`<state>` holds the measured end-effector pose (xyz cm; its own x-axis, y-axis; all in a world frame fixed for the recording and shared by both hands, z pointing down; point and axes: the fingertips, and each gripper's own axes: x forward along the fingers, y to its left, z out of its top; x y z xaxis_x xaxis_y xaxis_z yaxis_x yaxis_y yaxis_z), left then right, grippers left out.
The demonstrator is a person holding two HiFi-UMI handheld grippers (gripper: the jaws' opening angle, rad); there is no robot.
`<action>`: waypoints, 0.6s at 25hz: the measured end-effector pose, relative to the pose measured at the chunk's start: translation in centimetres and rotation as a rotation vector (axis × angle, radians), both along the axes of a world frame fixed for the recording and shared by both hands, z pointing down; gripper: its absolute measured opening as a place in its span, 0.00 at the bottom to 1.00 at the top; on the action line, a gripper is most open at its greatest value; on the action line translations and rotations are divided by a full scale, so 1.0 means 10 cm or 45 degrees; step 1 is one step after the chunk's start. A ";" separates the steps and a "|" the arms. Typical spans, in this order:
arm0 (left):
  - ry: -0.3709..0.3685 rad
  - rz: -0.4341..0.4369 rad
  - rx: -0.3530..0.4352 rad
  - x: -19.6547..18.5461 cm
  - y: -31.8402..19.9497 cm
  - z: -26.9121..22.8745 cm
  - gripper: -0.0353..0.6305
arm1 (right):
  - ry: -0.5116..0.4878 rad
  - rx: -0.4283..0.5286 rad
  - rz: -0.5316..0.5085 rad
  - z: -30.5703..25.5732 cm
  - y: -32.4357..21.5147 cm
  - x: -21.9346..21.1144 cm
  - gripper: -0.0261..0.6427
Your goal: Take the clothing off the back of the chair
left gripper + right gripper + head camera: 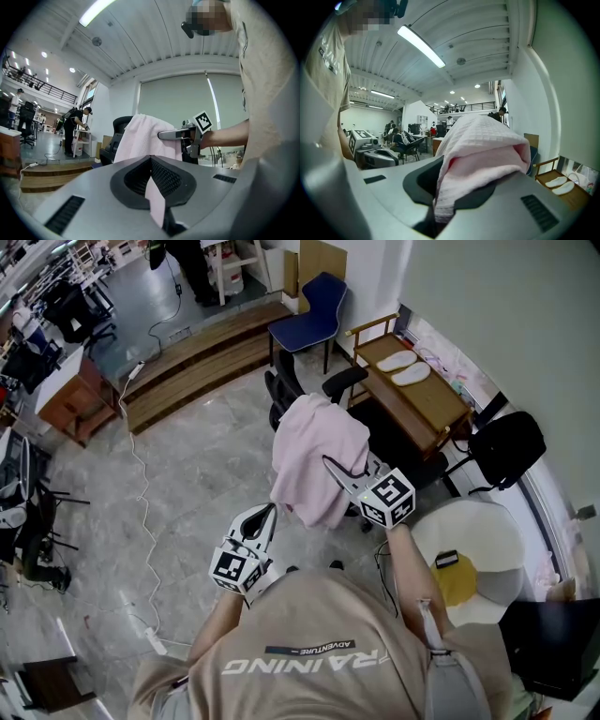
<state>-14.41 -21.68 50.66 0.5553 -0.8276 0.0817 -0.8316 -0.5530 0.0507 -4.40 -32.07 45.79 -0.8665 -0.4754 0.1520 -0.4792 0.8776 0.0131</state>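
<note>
A pale pink garment (314, 451) hangs over the back of a black office chair (284, 388). In the head view my left gripper (272, 509) meets the garment's lower left edge and my right gripper (328, 463) lies on its right side. A thin strip of the pink cloth (155, 201) is pinched between the shut jaws of the left gripper (152, 187). In its own view the right gripper (440, 201) is shut on a thick bunched fold of the garment (483, 150). The chair back is mostly hidden under the cloth.
A blue chair (314, 306) and a wooden bench (441, 404) with white insoles stand behind the office chair. A second black chair (506, 446) and a round white table (473, 521) are to the right. Wooden steps (202, 357) and a floor cable (145, 484) lie to the left.
</note>
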 end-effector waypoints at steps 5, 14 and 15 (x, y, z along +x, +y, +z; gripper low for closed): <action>0.003 0.008 -0.007 0.02 0.03 0.02 0.07 | -0.047 0.032 -0.014 -0.18 0.10 0.01 0.13; 0.013 0.032 -0.013 0.03 0.05 0.05 0.07 | -0.207 0.109 0.012 -0.69 0.18 0.15 0.13; 0.017 0.035 -0.013 0.03 0.06 0.06 0.07 | -0.217 0.119 0.018 -0.73 0.20 0.17 0.13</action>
<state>-14.10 -21.12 51.24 0.5790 -0.8111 0.0829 -0.8153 -0.5751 0.0673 -2.74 -30.08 38.44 -0.8692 -0.4927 -0.0419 -0.4935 0.8696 0.0122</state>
